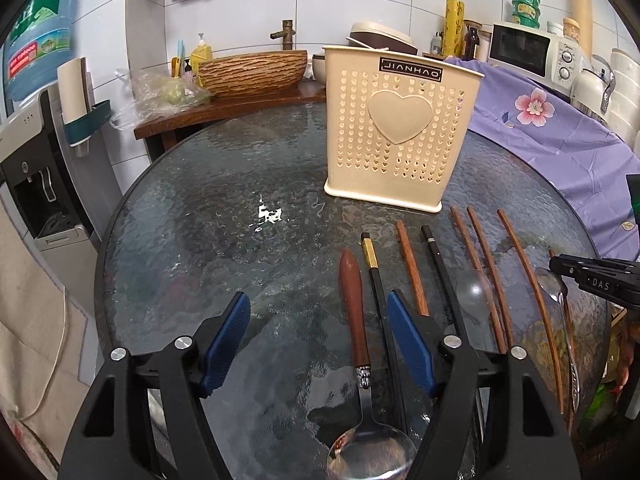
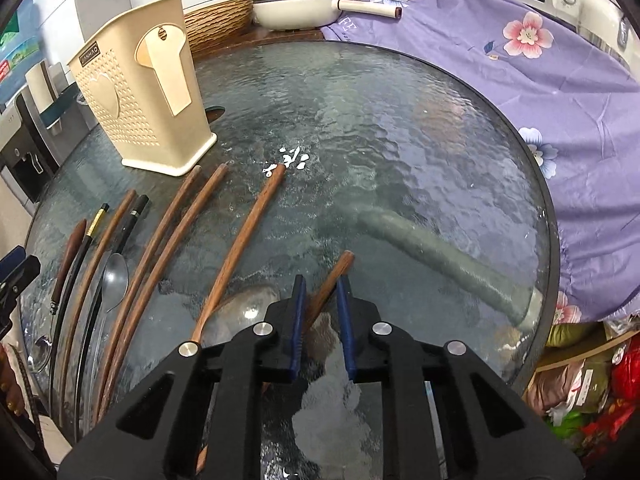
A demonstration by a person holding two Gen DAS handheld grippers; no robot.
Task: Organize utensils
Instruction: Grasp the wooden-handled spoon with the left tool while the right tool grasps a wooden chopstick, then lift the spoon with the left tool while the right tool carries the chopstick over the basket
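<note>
A cream perforated utensil holder point(image 1: 396, 132) point(image 2: 148, 100) stands upright on the round glass table point(image 1: 224, 184) point(image 2: 400, 120). In front of it lie several brown chopsticks point(image 1: 486, 276) point(image 2: 172, 232), black chopsticks point(image 1: 440, 264) and spoons. My left gripper point(image 1: 318, 340) is open low over the table; the wooden-handled spoon point(image 1: 354, 312) lies between its fingers, untouched. The gold-banded black chopstick point(image 1: 372, 264) runs under its right finger. My right gripper point(image 2: 322, 316) point(image 1: 560, 266) is shut on a brown chopstick point(image 2: 334, 276) that crosses its narrow gap at a slant, beside a metal spoon point(image 1: 550, 280).
Purple flowered cloth point(image 1: 560, 136) point(image 2: 520, 80) covers the counter on the right. A wooden basin point(image 1: 252, 72), tap, pan point(image 2: 296, 12) and microwave point(image 1: 528, 52) stand behind the table. A water dispenser point(image 1: 36, 184) is at the left. A person's hand point(image 2: 12, 384) shows at the lower left.
</note>
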